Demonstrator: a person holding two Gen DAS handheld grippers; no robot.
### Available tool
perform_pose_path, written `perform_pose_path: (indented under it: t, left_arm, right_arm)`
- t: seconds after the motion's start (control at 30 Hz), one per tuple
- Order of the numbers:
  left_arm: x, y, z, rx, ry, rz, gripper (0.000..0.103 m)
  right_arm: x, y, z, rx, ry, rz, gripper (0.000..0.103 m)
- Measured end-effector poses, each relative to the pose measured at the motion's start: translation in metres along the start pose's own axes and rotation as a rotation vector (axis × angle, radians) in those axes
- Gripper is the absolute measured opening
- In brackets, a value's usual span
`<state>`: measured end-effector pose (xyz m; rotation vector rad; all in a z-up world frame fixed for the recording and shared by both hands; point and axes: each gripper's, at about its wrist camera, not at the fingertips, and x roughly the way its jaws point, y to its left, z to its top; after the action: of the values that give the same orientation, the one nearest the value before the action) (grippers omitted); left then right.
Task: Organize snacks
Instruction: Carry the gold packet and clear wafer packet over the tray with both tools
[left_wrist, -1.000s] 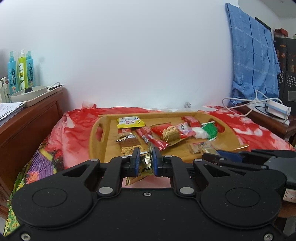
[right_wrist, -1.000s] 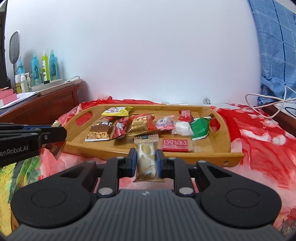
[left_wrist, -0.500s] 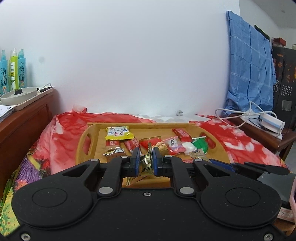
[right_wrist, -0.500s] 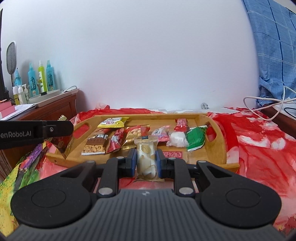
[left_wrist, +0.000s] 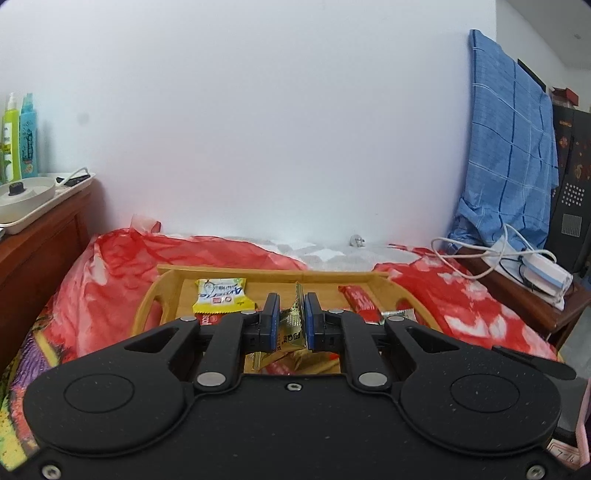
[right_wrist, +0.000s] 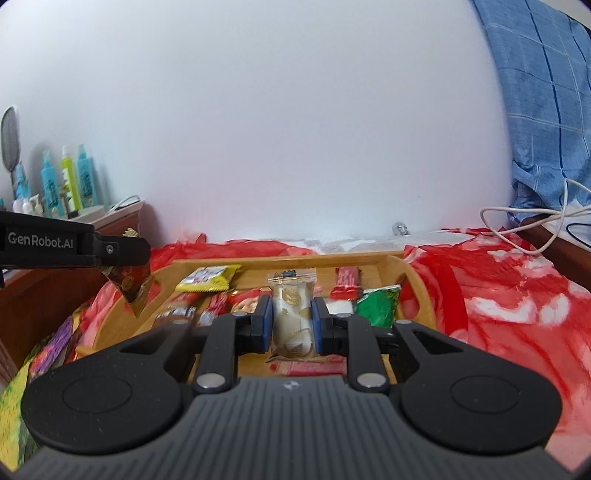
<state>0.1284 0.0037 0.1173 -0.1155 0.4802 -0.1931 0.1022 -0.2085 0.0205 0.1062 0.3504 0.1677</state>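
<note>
A wooden tray (left_wrist: 266, 275) (right_wrist: 295, 260) with several snack packets lies on a red cloth. My left gripper (left_wrist: 290, 314) is shut on a gold snack packet (left_wrist: 293, 326), held above the tray's near side. It also shows in the right wrist view (right_wrist: 129, 284), hanging from the left gripper's fingers (right_wrist: 122, 251). My right gripper (right_wrist: 291, 319) is shut on a clear packet of cream biscuit (right_wrist: 293, 317), held over the tray. A yellow packet (left_wrist: 221, 295) (right_wrist: 208, 277), a red bar (left_wrist: 360, 302) (right_wrist: 347, 282) and a green packet (right_wrist: 376, 304) lie in the tray.
A wooden cabinet (left_wrist: 33, 240) stands at the left with a white tray (left_wrist: 22, 201) and bottles (right_wrist: 64, 184). A blue cloth (left_wrist: 509, 155) hangs at the right. A white cable and power strip (left_wrist: 532, 269) lie on a side table.
Both grippers have risen and tilted up, each still holding its packet. The tray now sits lower and is largely hidden behind the gripper bodies.
</note>
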Motion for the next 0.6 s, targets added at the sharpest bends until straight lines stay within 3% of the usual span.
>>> perform_pose_path:
  t: [0.6]
  left_arm:
    - [0.070,0.018,0.029,-0.166,0.129,0.003,0.013]
  right_arm:
    - [0.041,-0.035,0.021,0.105,0.060,0.027,0.026]
